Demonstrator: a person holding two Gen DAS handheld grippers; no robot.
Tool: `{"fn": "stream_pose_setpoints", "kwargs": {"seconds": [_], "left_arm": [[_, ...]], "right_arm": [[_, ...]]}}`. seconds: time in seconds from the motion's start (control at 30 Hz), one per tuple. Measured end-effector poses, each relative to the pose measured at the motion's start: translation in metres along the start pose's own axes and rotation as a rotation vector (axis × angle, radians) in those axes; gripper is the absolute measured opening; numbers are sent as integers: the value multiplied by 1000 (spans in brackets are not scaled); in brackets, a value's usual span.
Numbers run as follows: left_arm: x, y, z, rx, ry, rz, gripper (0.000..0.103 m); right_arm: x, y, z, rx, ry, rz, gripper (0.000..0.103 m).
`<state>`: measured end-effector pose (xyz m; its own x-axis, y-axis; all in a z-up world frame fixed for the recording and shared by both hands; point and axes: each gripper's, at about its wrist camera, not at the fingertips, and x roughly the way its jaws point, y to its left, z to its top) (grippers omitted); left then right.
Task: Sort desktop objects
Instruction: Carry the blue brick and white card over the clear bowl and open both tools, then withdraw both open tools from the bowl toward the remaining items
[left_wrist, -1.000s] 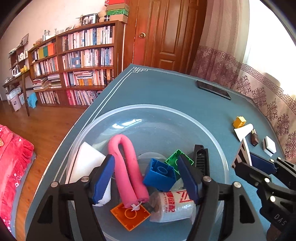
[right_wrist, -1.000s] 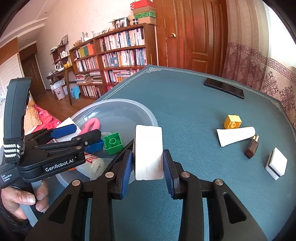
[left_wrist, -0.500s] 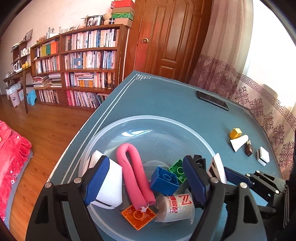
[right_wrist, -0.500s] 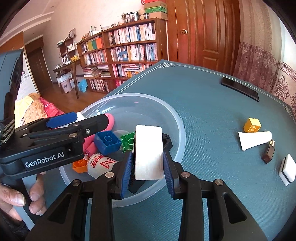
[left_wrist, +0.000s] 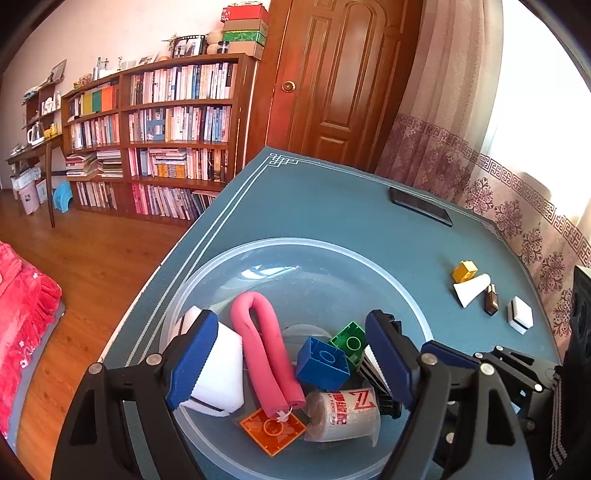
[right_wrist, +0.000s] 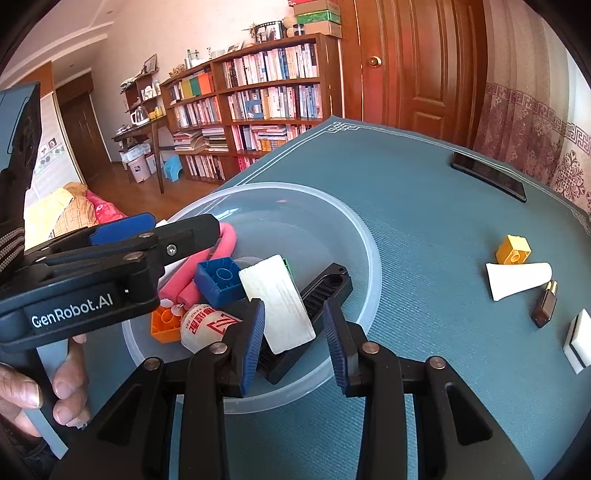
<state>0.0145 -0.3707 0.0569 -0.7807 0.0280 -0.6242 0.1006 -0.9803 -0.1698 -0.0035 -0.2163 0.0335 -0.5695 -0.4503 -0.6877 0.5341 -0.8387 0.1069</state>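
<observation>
A: Right gripper (right_wrist: 293, 339) has its jaws spread. White block (right_wrist: 277, 302) lies between them in the bowl (right_wrist: 369, 251), leaning on the black comb-like piece (right_wrist: 321, 291). I can't tell whether the left pad is touching it.

B: Left gripper (left_wrist: 295, 362)?

A: Jaws wide apart, holding nothing, hovering over the bowl. A hand (right_wrist: 44, 384) grips its handle at the edge of the right wrist view.

B: Risks?

A: My guess: if the right gripper pulls back crooked, a pad could catch the block or the comb piece and tip something over the rim. The two grippers are also close together above the bowl, so they could knock each other.

B: What's left on the table?

A: Yellow brick (right_wrist: 513, 249), white cone (right_wrist: 519, 278), small brown bottle (right_wrist: 545, 302), and a white pad with a black edge (right_wrist: 580, 341), clustered well apart from the bowl. The cone looks likely to roll when pinched. The phone (right_wrist: 487, 175) is far off near the table's back edge.

B: Anything unclear?

A: The green brick (left_wrist: 349, 341) is mostly hidden behind the white block in the right view. The pink foam tube (left_wrist: 264, 350), blue brick (left_wrist: 323, 363), and printed roll (left_wrist: 343, 411) overlap, so I can't see the bowl's bottom. Orange plate (left_wrist: 273, 428) is partly under the tube. Another white foam piece (left_wrist: 221, 369) sits behind the left finger. The white pad is cut off at the frame edge.
</observation>
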Motion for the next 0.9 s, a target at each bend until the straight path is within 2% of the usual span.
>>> {"fn": "stream_pose_setpoints", "kwargs": {"seconds": [0.47,0.9], "left_arm": [[-2,-17,-5,33,1,-7,86],[-7,-42,-4,91,-8,-25,88]], "right_arm": [[-21,-29,-15,86,-9,-41,39],[-36,-67,-32,174,-13,-121,42]]}}
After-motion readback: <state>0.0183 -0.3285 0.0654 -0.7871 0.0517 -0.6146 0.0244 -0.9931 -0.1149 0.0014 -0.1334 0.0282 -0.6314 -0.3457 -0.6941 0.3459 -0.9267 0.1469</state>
